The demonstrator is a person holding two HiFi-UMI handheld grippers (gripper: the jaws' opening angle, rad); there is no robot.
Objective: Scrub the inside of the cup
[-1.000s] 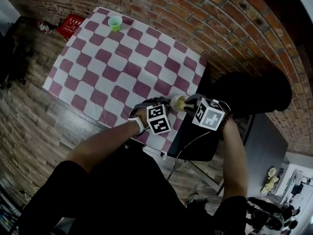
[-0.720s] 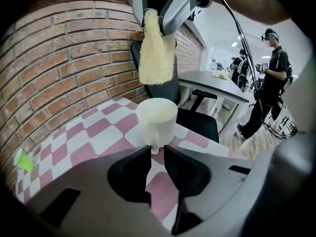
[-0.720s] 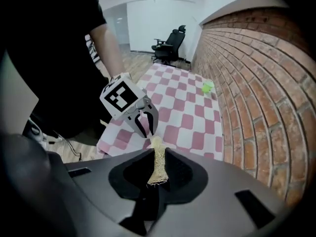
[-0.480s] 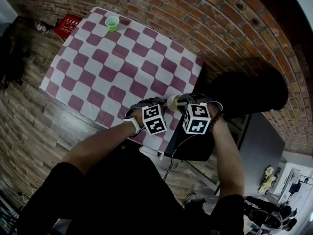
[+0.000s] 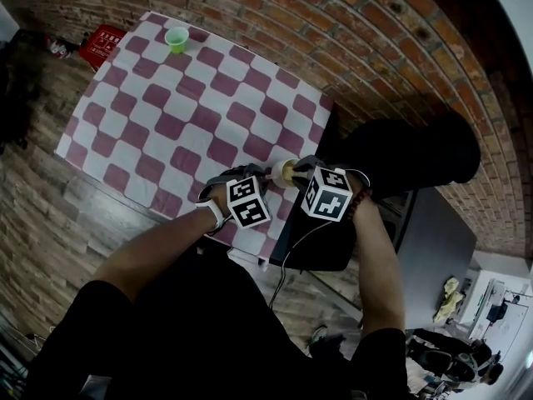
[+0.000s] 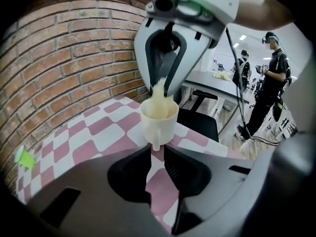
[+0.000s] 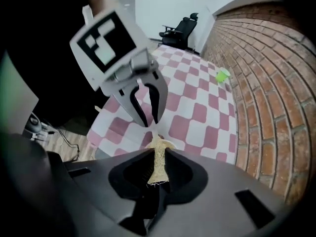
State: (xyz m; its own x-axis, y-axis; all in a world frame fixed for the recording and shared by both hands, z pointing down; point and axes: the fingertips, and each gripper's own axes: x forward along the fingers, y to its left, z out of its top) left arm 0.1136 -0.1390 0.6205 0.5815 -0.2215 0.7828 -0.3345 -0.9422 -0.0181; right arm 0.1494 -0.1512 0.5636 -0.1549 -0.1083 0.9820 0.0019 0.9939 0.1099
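Your left hand-held gripper [image 6: 156,151] clamps the cup [image 6: 159,118] by its handle | right hand-held gripper [image 7: 158,149] clamps the scrubber [image 7: 157,168], tip inside cup | pair unmoved at near-right edge of tabletop [image 5: 166,98] this last second: likely mid-scrub.

Opposed gripper views share cup [image 6: 159,122]

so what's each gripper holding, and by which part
Left gripper pinches the small cream cup by its handle. Right gripper clamps a yellowish fibrous scrubbing pad at its rear part, tip inside the cup.
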